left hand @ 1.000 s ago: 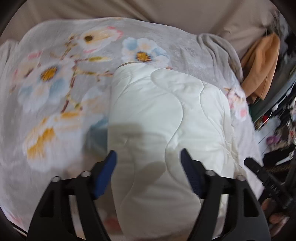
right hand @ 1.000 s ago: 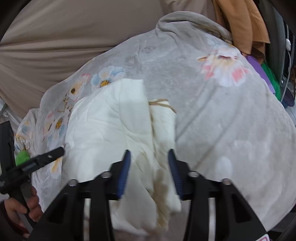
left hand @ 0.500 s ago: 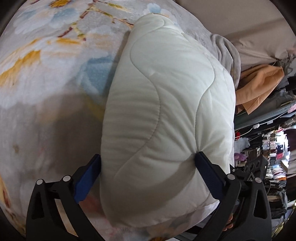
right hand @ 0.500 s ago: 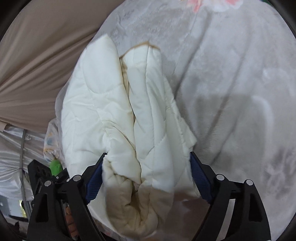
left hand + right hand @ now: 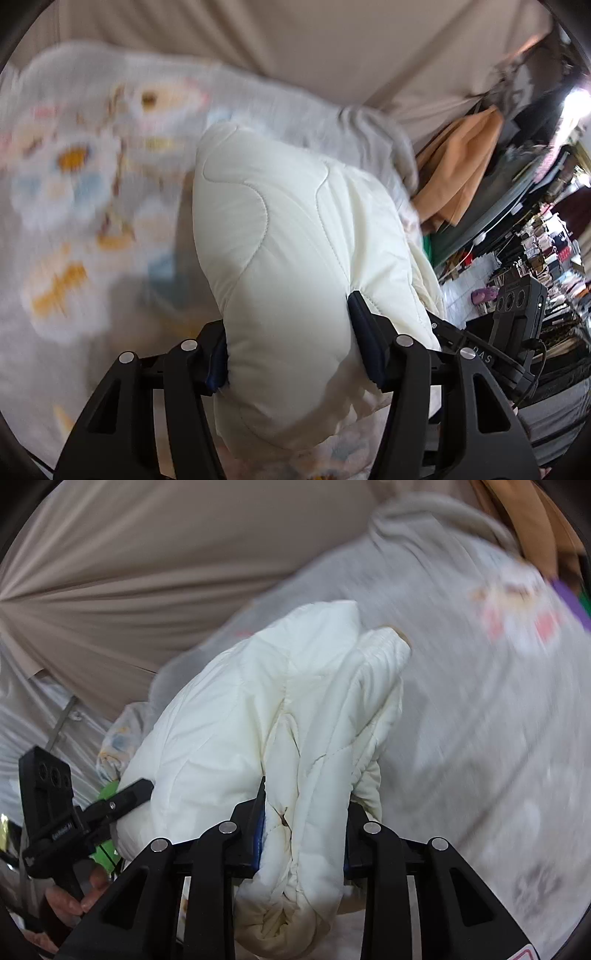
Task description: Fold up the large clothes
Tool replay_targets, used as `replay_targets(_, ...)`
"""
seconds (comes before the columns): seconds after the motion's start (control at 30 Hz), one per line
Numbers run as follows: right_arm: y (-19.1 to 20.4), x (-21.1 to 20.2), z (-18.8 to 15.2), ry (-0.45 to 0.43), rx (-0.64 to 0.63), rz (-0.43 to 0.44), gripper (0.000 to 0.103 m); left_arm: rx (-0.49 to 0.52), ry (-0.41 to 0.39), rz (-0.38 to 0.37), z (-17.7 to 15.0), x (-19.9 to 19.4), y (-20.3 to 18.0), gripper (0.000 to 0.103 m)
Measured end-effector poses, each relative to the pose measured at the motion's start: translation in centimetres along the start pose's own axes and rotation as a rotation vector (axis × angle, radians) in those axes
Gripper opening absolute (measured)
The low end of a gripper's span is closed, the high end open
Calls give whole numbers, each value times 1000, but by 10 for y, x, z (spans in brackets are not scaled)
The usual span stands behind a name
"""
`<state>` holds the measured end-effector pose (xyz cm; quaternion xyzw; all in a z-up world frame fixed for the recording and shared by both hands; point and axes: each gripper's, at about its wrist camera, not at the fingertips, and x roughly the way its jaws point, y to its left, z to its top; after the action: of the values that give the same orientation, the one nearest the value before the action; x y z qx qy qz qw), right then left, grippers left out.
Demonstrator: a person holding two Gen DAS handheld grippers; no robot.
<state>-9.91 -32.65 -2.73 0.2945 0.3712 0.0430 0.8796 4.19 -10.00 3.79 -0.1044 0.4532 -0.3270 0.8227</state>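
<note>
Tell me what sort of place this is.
Probably a crowded home bedroom or storeroom: a grey fleece blanket with printed flowers covers a bed-like surface, a beige draped curtain hangs behind, and cluttered shelves stand alongside.

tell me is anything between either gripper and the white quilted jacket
Nothing visible. The white quilted jacket already sits between the jaws of the left gripper and the right gripper, whose pads press into its padding as they close. Only the floral blanket lies beneath.

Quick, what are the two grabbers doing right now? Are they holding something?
Left gripper: jaws closing on the near end of the white puffy jacket, pads pressing it.
Right gripper: jaws closing on the jacket's bunched folds.
</note>
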Motion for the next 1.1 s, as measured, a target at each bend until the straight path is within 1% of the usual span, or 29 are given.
replay_targets(0.07, 26, -3, 16, -52, -42, 32, 29, 43, -77, -5, 23, -30, 0, 55)
replay_targets(0.13, 47, -4, 33, -95, -73, 84, 30, 96, -152, 5, 45, -57, 4, 56)
replay_targets(0.2, 62, 6, 45, -111, -92, 123, 32, 141, -204, 36, 65, -72, 16, 57)
replay_targets(0.23, 68, 19, 50, -111, -92, 134, 33, 154, -212, 59, 72, -71, 21, 58)
replay_targets(0.27, 72, 36, 55, -102, -78, 143, 36, 160, -210, 88, 80, -68, 32, 59)
replay_targets(0.3, 69, 56, 57, -84, -53, 155, 40, 156, -208, 110, 81, -65, 42, 63)
replay_targets(0.33, 69, 82, 59, -61, -24, 156, 42, 143, -199, 145, 85, -54, 62, 65)
replay_targets(0.4, 63, 131, 51, -6, 22, 120, 50, 117, -170, 209, 89, -28, 99, 73)
replay_targets(0.43, 57, 156, 44, 37, 46, 90, 50, 93, -144, 270, 86, -7, 125, 73)
replay_targets(0.47, 49, 184, 36, 91, 75, 29, 50, 72, -112, 338, 82, 13, 148, 71)
replay_targets(0.5, 41, 199, 29, 128, 101, -7, 52, 54, -71, 406, 76, 26, 169, 69)
replay_targets(0.53, 33, 202, 24, 123, 144, 43, 52, 35, -39, 425, 72, 31, 181, 67)
replay_targets(0.57, 32, 197, 19, 102, 171, 64, 52, 11, -30, 406, 66, 28, 191, 67)
replay_targets(0.6, 36, 186, 17, 71, 160, 48, 51, -4, -48, 386, 61, 19, 196, 68)
replay_targets(0.63, 44, 172, 15, 42, 120, 15, 49, -6, -73, 378, 57, 6, 197, 68)
replay_targets(0.67, 53, 162, 14, 18, 78, -4, 35, 14, -85, 390, 55, -5, 194, 68)
replay_targets(0.73, 76, 143, 12, 1, -23, -67, 24, 58, -109, 421, 52, -16, 182, 68)
replay_targets(0.77, 86, 138, 10, 2, -68, -84, 17, 76, -115, 434, 50, -19, 177, 68)
replay_targets(0.87, 113, 140, 6, 23, -206, -155, 17, 88, -104, 451, 47, -22, 163, 68)
replay_targets(0.93, 127, 145, 5, 26, -286, -200, 16, 77, -82, 443, 45, -17, 156, 68)
replay_targets(1.0, 129, 148, 2, 27, -317, -221, 16, 69, -61, 445, 47, -11, 154, 68)
replay_targets(1.1, 121, 148, 5, 24, -289, -225, 18, 76, -42, 459, 46, -5, 150, 68)
